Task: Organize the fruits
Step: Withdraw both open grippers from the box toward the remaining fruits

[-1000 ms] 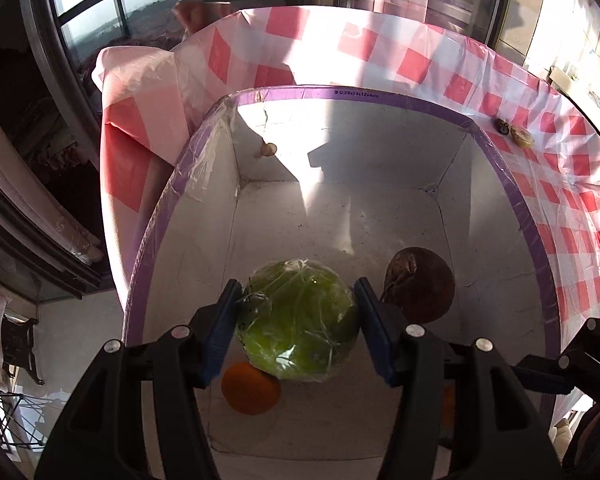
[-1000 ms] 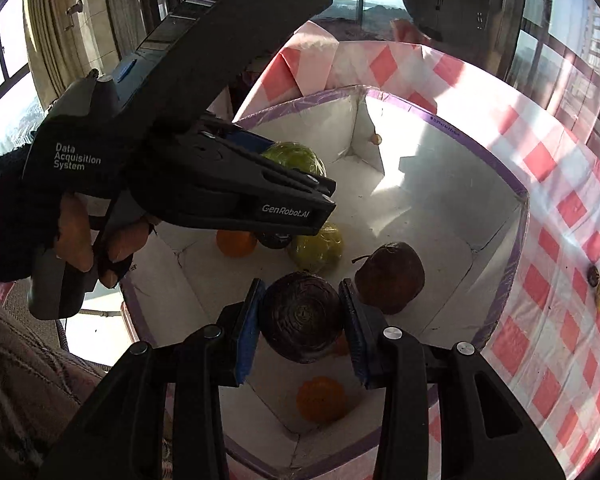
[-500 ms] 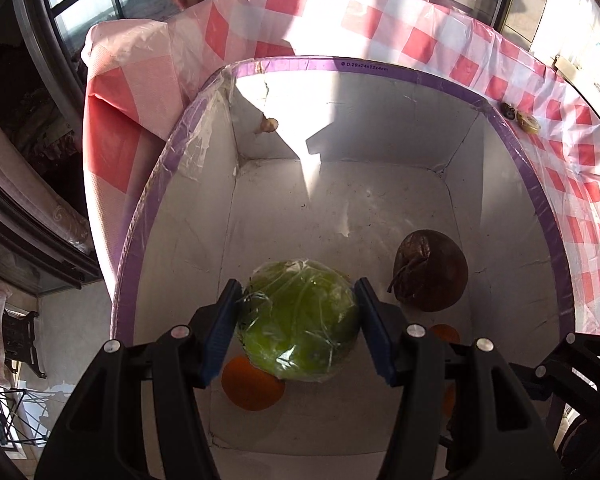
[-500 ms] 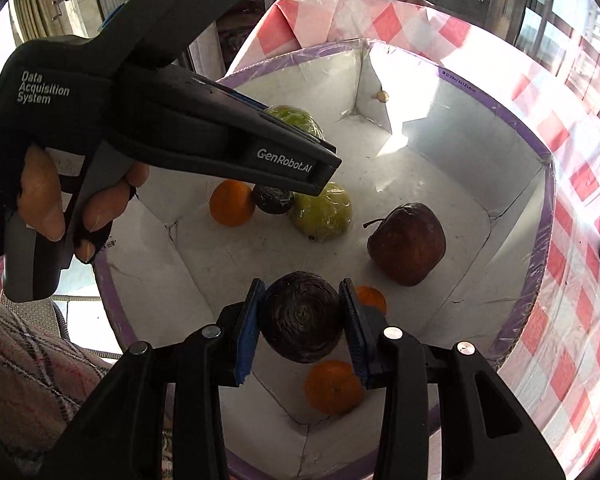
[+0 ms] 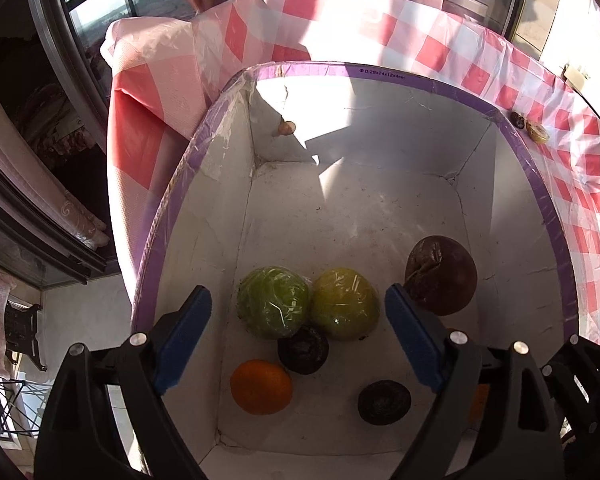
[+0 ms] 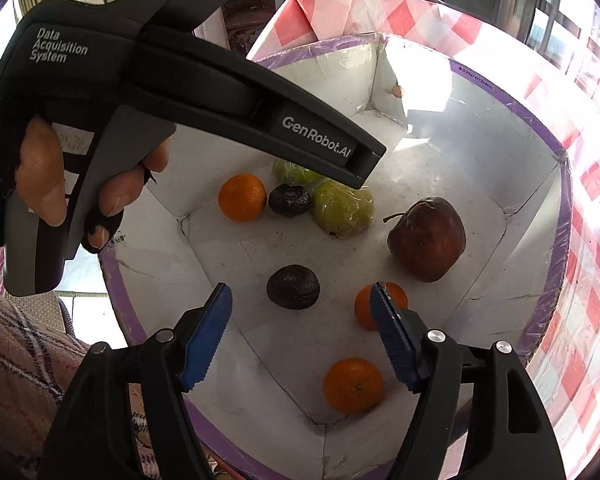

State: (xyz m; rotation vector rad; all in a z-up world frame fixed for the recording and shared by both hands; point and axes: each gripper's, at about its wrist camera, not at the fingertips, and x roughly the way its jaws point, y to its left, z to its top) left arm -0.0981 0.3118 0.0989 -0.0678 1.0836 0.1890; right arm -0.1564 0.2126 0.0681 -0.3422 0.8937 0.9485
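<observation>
Both the left gripper point(image 5: 296, 334) and the right gripper point(image 6: 300, 334) are hovering with fingers spread and empty over the white purple-rimmed cardboard box point(image 5: 380, 74), where the plastic-wrapped green fruit point(image 5: 273, 302) and dark wrinkled round fruit point(image 6: 293, 287) are lying, gathered for tidiness.

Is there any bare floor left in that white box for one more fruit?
Yes: the far half of the box, beyond the wrapped green fruit and brown apple, is bare. The near end is crowded with oranges and dark fruits.
</observation>
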